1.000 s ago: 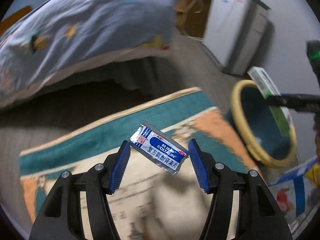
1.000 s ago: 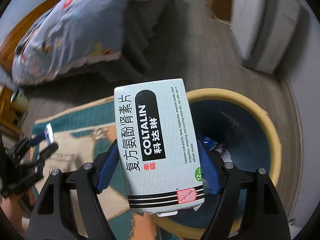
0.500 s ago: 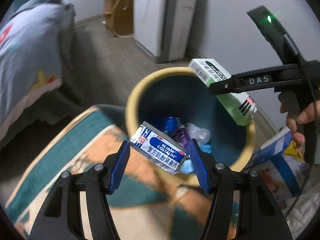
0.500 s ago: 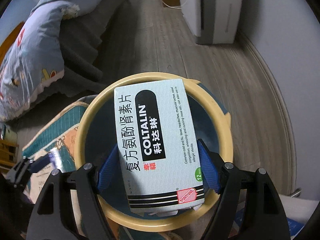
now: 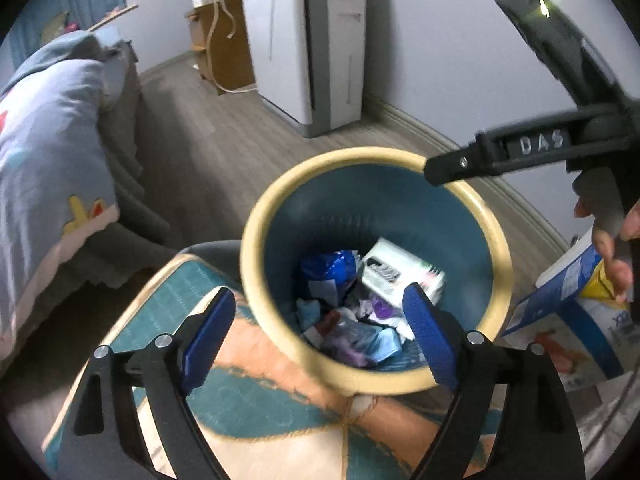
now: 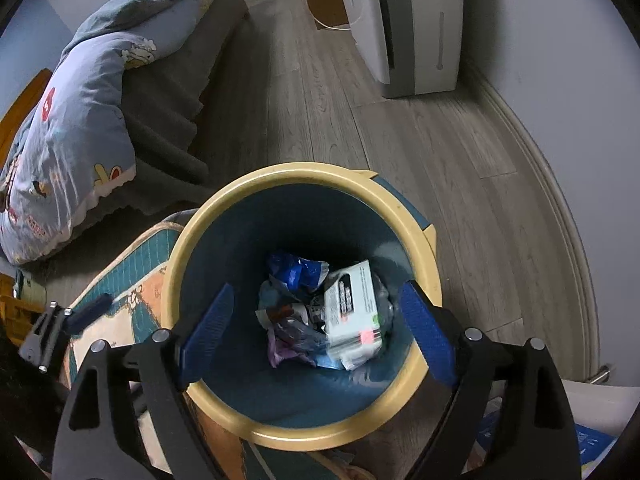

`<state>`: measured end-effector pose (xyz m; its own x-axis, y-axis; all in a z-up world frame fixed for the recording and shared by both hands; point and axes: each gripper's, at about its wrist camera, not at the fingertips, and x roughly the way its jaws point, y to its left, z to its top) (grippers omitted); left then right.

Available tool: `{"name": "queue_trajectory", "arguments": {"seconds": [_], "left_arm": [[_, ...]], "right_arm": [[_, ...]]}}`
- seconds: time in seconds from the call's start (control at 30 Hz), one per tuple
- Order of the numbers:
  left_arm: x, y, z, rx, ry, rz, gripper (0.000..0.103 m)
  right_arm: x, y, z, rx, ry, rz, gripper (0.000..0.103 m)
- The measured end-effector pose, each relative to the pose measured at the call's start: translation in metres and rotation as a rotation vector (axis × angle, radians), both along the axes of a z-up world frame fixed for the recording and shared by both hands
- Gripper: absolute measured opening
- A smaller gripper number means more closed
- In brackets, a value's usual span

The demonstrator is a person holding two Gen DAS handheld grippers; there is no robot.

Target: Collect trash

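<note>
Bin (image 6: 404, 216), round, blue plastic with cream-yellow rim, on grey wood floor (image 6: 420, 152), its near-left side at the corner of a teal-and-orange patterned rug (image 5: 256, 396). Left gripper (image 5: 320, 336): blue pads spread wide, just opened, nothing between them, above the bin's near rim. Right gripper (image 6: 316, 332): pads likewise just opened and empty, over the bin mouth. White-and-green medicine carton (image 6: 354, 312) lying tilted inside the bin on crumpled wrappers (image 6: 296, 276), toward the right wall. Silver sachet not distinguishable among the litter. Bed with blue quilt (image 6: 76, 92) at left.
</note>
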<state>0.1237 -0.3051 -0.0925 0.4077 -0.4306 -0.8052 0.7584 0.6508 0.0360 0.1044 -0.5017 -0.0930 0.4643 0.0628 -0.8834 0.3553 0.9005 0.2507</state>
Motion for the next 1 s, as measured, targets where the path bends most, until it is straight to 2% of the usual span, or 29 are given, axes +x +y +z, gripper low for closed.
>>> {"name": "queue_trajectory", "arguments": {"seconds": [0.17, 0.3, 0.5, 0.67, 0.83, 1.0], "left_arm": [[-0.011, 0.03, 0.025, -0.037, 0.011, 0.069, 0.091], [-0.026, 0.052, 0.044, -0.058, 0.017, 0.114, 0.095], [-0.05, 0.076, 0.074, -0.084, 0.003, 0.177, 0.097], [-0.072, 0.087, 0.091, -0.064, -0.034, 0.221, 0.098], [-0.089, 0.092, 0.098, -0.08, -0.034, 0.23, 0.098], [-0.094, 0.089, 0.091, -0.07, -0.031, 0.228, 0.098]], "right_arm": [[-0.02, 0.005, 0.013, -0.014, -0.01, 0.023, 0.093], [-0.048, 0.01, 0.036, -0.052, -0.033, 0.02, 0.097], [-0.093, 0.034, 0.063, -0.111, -0.078, 0.015, 0.097], [-0.124, 0.057, 0.081, -0.143, -0.128, 0.039, 0.097], [-0.141, 0.073, 0.083, -0.154, -0.127, 0.036, 0.097], [-0.15, 0.073, 0.089, -0.178, -0.153, 0.007, 0.097]]}}
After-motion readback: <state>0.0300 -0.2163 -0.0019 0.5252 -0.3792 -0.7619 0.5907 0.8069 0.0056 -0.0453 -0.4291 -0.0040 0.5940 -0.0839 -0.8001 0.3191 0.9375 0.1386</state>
